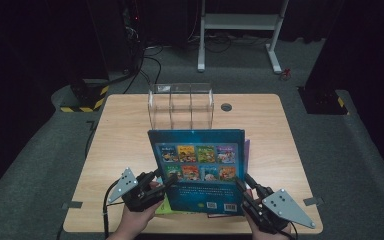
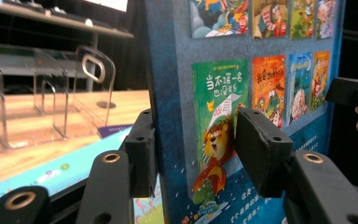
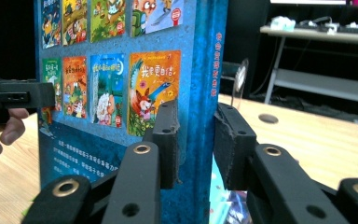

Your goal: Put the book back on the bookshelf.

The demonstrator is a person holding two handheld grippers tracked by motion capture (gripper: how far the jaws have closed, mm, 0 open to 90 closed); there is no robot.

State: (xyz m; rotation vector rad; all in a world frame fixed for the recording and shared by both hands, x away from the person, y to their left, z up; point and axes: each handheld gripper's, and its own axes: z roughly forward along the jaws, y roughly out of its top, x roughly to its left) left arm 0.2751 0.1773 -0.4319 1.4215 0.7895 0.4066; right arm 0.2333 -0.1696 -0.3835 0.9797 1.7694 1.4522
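Observation:
A large blue picture book (image 1: 197, 165) with small cover pictures stands nearly upright above the table's front half. My left gripper (image 1: 164, 179) straddles its lower left edge. In the left gripper view the book (image 2: 214, 93) rests against one pad, and the other pad (image 2: 256, 140) stands a little off the cover. My right gripper (image 1: 245, 182) is at the lower right, by the spine. In the right gripper view both pads press on the book (image 3: 121, 46) at its spine edge.
A clear acrylic rack (image 1: 181, 105) with upright dividers stands behind the book at the table's far middle. Other books lie flat under the raised one, a green one (image 1: 166, 206) and a purple one (image 1: 247, 150). A round cable hole (image 1: 226, 106) sits near the far edge.

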